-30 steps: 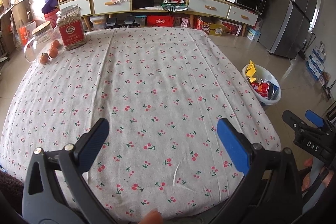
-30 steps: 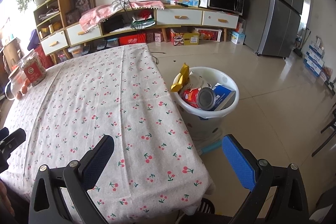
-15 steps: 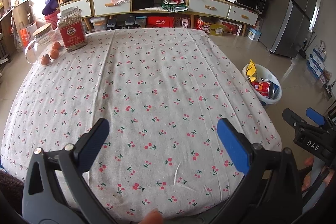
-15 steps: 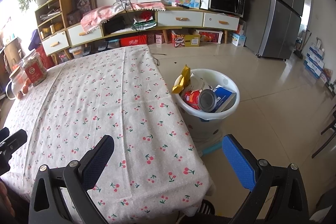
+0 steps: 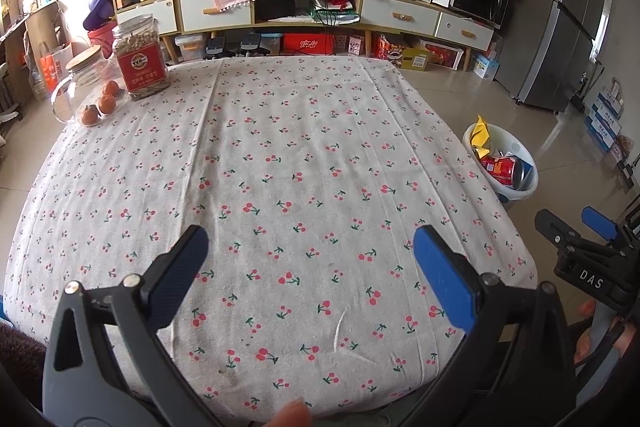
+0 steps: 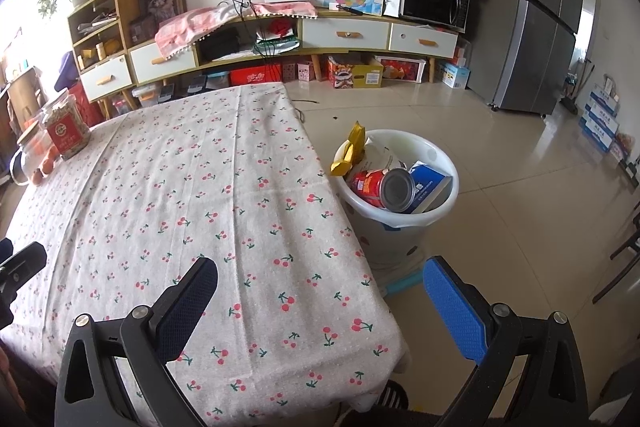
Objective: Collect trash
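Almost no change across last second: both views hold steady, only slight drift; reads as task done, pause at end. Left gripper (image 5: 306, 253) jaws wide apart, empty, above cherry tablecloth (image 5: 288, 155). Right gripper (image 6: 320, 285) same, wide, empty. Trash in white bin (image 6: 400, 221) on floor beside table: red can (image 6: 380, 187), yellow wrapper (image 6: 352, 149), blue carton (image 6: 430, 185). No trash visible on table; jar (image 5: 140, 61), fruit at far corner

White bin (image 6: 438, 201) on floor beside table holds red can (image 6: 380, 187), yellow wrapper (image 6: 352, 151).
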